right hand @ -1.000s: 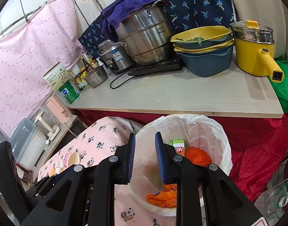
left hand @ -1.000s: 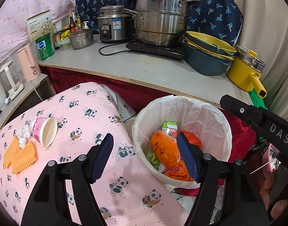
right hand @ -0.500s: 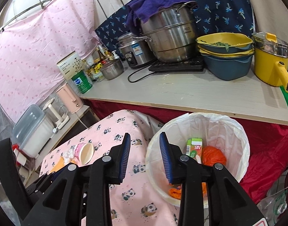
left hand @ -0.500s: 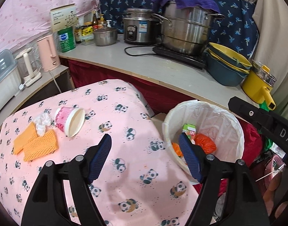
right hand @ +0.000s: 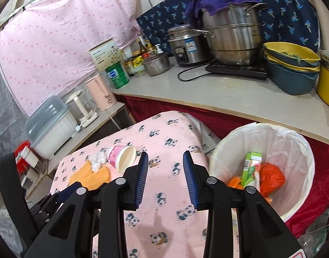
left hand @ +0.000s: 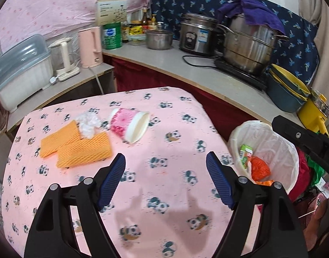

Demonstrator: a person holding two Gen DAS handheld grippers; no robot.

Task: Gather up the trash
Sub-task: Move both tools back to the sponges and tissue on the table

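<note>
A pink paper cup (left hand: pixel 130 125) (right hand: pixel 122 158) lies on its side on the table's pink panda cloth (left hand: pixel 175 129). Left of it sit a crumpled white wad (left hand: pixel 88 123) (right hand: pixel 97 160) and two orange waffle cloths (left hand: pixel 76 146) (right hand: pixel 90 177). My left gripper (left hand: pixel 165 155) hovers over the cloth short of the cup, its jaws opening with nothing between them. My right gripper (right hand: pixel 165 153) stands open and empty above the table edge. To its right is the white-lined bin (left hand: pixel 265 133) (right hand: pixel 261 129). The bin holds a green carton (right hand: pixel 251 167) and an orange bag (right hand: pixel 272 178).
Behind the table runs a grey counter (left hand: pixel 186 68) with a steel pot (left hand: pixel 248 49), a rice cooker (left hand: pixel 196 36), stacked bowls (right hand: pixel 293 68) and a yellow pot (left hand: pixel 315 111). On a lower shelf at the left stand a pink kettle (left hand: pixel 90 46) and a plastic box (left hand: pixel 20 68).
Both views have swung left, from over the bin to the table. The cup, the wad and the cloths now sit nearer the centre. Both pairs of jaws stand wider.
</note>
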